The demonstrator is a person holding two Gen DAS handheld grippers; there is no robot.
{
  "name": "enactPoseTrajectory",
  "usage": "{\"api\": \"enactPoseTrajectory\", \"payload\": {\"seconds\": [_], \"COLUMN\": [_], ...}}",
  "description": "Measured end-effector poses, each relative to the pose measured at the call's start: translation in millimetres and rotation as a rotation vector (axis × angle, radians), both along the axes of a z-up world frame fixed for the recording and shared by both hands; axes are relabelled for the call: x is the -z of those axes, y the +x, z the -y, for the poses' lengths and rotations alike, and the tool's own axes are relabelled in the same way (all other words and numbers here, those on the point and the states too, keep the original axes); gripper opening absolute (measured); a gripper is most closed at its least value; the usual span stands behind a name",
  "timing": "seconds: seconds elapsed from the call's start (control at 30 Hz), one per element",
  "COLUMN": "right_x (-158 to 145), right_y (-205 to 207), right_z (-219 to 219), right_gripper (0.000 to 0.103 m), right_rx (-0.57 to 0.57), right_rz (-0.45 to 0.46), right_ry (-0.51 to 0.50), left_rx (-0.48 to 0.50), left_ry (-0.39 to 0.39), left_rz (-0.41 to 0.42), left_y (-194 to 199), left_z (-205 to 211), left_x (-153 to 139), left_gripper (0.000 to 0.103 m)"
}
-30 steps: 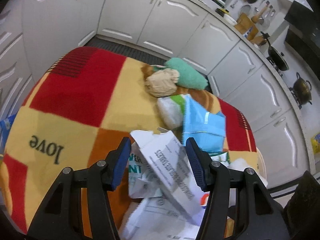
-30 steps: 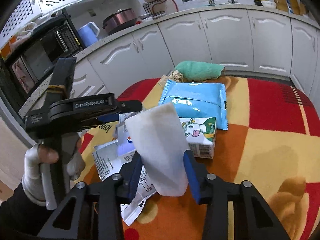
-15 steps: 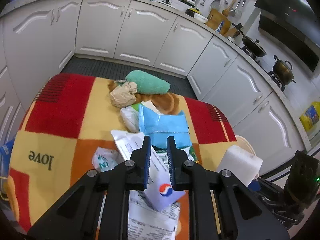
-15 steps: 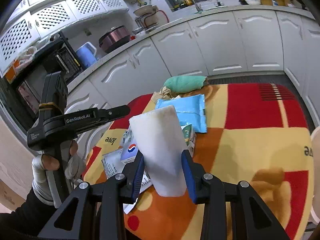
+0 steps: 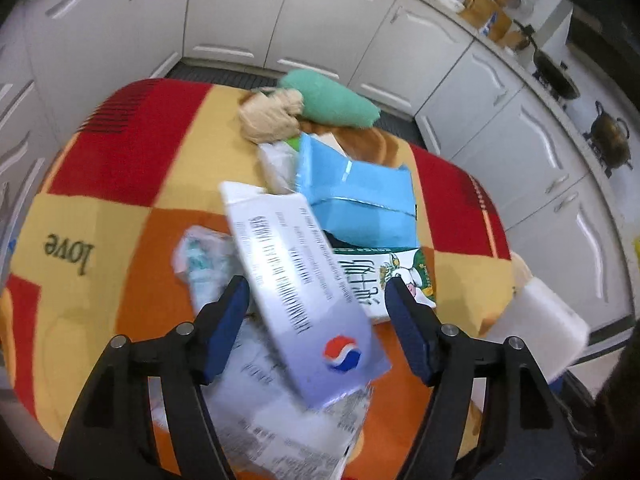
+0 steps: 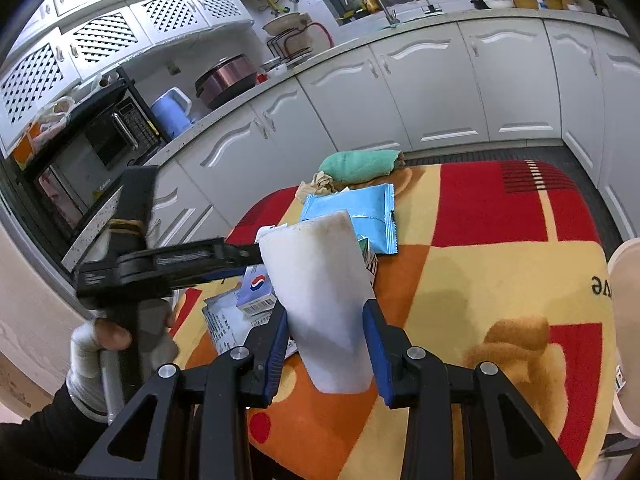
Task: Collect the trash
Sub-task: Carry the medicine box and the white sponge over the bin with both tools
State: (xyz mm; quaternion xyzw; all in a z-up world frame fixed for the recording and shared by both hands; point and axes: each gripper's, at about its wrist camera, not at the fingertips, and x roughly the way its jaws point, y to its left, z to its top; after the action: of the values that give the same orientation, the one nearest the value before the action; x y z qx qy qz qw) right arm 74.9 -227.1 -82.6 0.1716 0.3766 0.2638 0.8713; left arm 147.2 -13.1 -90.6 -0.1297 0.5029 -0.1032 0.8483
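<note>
My left gripper [image 5: 318, 294] is open, its jaws wide apart over a white printed box with a red and blue logo [image 5: 298, 284] that lies on a heap of trash: printed paper [image 5: 280, 420], a crumpled wrapper [image 5: 200, 258], a milk carton [image 5: 380, 284] and a blue packet [image 5: 356, 196]. My right gripper [image 6: 326, 334] is shut on a white foam block [image 6: 324, 296], held above the table. The block also shows at the right edge of the left wrist view [image 5: 536, 328]. The left gripper [image 6: 224, 258] shows in the right wrist view, over the box [image 6: 256, 290].
The table wears a red, yellow and orange checked cloth [image 5: 100, 200]. A green towel [image 5: 328, 100] and a crumpled brown paper [image 5: 270, 116] lie at its far end. White kitchen cabinets [image 6: 420, 92] surround the table. A pale round rim [image 6: 624, 320] shows at the right edge.
My left gripper shut half a second ago and has now opened wide over the white box. My right gripper lifted the foam block higher.
</note>
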Motion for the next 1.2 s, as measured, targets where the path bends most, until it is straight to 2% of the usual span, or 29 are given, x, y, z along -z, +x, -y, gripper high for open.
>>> {"api": "enactPoseTrajectory", "payload": {"seconds": [0.07, 0.1, 0.13, 0.23, 0.4, 0.6, 0.67, 0.73, 1.0, 1.2], "right_x": [1.0, 0.8, 0.3, -1.4, -5.6, -13.4, -15.6, -17.1, -16.9, -14.9], "right_y": [-1.4, -2.5, -4.0, -8.0, -12.6, -21.7, -25.5, -29.1, -42.5, -52.8], "right_z": [2.9, 5.1, 7.7, 15.5, 29.7, 47.5, 54.8, 61.2, 100.1, 134.3], "right_gripper": [0.035, 0.036, 0.036, 0.035, 0.035, 0.035, 0.035, 0.035, 0.035, 0.035], "right_rx": [0.005, 0.007, 0.011, 0.024, 0.052, 0.088, 0.102, 0.114, 0.207, 0.298], "right_rz": [-0.002, -0.001, 0.001, 0.007, 0.018, 0.037, 0.041, 0.046, 0.046, 0.042], "right_ry": [0.002, 0.002, -0.001, 0.001, 0.019, 0.037, 0.042, 0.042, 0.042, 0.017], "left_rx": [0.009, 0.010, 0.011, 0.032, 0.078, 0.136, 0.149, 0.175, 0.282, 0.372], "left_ry": [0.043, 0.062, 0.069, 0.040, 0.020, -0.083, -0.092, -0.114, -0.121, -0.116], "left_rz": [-0.003, 0.000, 0.012, 0.021, 0.095, 0.133, 0.140, 0.142, 0.160, 0.159], "left_y": [2.5, 1.8, 0.0, -4.9, -25.5, -39.3, -41.1, -44.1, -52.6, -54.0], "left_z": [9.7, 12.2, 11.8, 6.9, 5.2, 14.0, 20.8, 31.5, 95.2, 153.6], "left_x": [4.9, 5.9, 4.5, -3.1, -33.3, -67.3, -72.9, -77.0, -78.5, -68.6], "left_gripper": [0.068, 0.061, 0.058, 0.050, 0.049, 0.049, 0.048, 0.048, 0.048, 0.048]}}
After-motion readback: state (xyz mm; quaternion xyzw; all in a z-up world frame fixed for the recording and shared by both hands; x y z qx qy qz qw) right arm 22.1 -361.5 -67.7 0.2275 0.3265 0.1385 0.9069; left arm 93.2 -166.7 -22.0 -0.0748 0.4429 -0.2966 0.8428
